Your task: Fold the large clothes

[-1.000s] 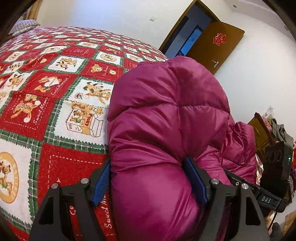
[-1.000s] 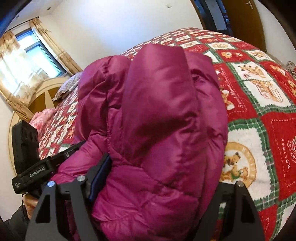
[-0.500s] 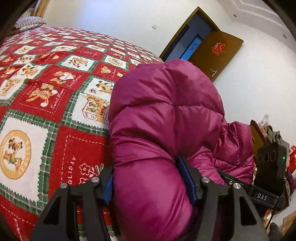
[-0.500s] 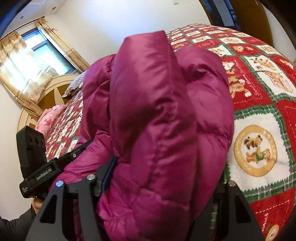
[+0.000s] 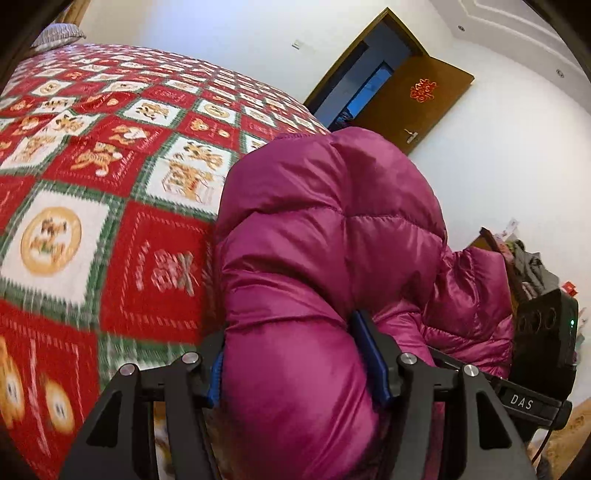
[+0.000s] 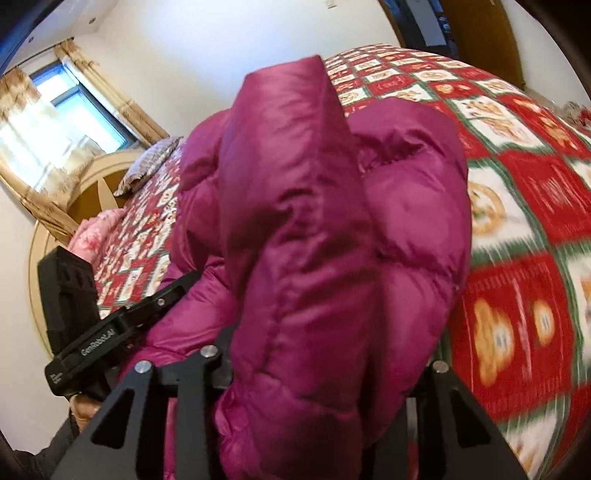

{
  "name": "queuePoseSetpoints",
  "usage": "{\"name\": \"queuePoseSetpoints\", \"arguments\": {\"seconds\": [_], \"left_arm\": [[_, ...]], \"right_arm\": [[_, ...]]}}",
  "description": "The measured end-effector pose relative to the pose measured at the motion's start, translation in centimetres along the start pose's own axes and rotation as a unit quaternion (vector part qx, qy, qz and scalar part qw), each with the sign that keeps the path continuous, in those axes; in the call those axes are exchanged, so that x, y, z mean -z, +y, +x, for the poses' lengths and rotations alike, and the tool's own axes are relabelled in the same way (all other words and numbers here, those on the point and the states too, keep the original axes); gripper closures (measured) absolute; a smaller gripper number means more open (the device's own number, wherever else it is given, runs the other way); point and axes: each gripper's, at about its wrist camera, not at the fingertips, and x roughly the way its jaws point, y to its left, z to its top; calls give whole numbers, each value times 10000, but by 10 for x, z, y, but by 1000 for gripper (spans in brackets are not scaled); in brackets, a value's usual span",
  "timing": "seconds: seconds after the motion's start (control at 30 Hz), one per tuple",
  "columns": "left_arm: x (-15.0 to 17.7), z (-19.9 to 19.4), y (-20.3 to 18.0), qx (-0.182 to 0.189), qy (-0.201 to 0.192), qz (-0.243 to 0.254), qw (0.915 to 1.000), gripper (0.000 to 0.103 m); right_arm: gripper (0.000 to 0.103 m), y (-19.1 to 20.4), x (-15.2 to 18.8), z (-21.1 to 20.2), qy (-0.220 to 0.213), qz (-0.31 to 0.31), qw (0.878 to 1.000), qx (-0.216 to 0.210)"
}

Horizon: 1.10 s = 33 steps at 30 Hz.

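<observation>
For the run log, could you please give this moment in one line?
left gripper: closing on jacket | right gripper: closing on jacket | bedspread: under jacket

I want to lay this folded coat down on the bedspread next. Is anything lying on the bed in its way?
Nothing visible. The magenta puffer coat is already pinched in both tools, and the red teddy-bear bedspread beside it is bare; only a pillow lies at the far end.

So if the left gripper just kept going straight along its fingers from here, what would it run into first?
The left gripper is already clamped on the magenta puffer jacket, so pushing on would only drive deeper into that bulk. Beyond it probably lies the red patchwork bedspread, though depth behind the jacket is hidden.
</observation>
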Motion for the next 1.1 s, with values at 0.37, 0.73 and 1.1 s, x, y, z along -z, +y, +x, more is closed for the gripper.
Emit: {"name": "queuePoseSetpoints", "arguments": {"seconds": [0.37, 0.73, 1.1], "left_arm": [[7, -18, -42, 200, -121, 411, 9989, 50], [8, -11, -96, 570, -75, 716, 9958, 50], [8, 38, -176, 1131, 340, 947, 9885, 50]], "right_arm": [[67, 1, 15, -44, -489, -22, 9983, 330], [67, -21, 27, -102, -1082, 172, 9925, 539], [67, -45, 21, -163, -1534, 477, 9807, 1118]]}}
